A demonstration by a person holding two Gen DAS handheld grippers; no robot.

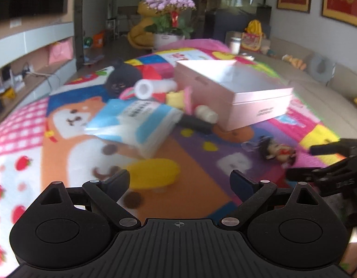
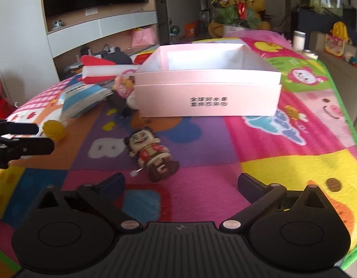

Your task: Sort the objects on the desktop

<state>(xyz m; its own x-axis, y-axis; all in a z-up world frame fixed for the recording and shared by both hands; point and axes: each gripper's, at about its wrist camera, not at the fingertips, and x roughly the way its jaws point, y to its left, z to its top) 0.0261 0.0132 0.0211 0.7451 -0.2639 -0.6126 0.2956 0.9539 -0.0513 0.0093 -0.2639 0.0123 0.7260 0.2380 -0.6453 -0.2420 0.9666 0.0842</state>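
The play mat (image 2: 282,162) covers the whole table with bright cartoon squares. On it sits the big pink box (image 2: 208,99), open on top, and I cannot see anything inside it. To its left lies a messy pile with a blue and white booklet (image 1: 134,120) and a white roll (image 1: 153,88) on top.

The little doll (image 2: 153,155) lies on its back on the mat, in front of the box. Its head points toward the box and its feet point toward my right claw (image 2: 180,183). It is just ahead of that claw, a bit left of the middle. My right claw is wide open and holds nothing.

A small yellow toy (image 1: 153,173) sits right in front of my left claw (image 1: 179,183), which is open too. So I think my right claw should take the doll, because it is nearer.
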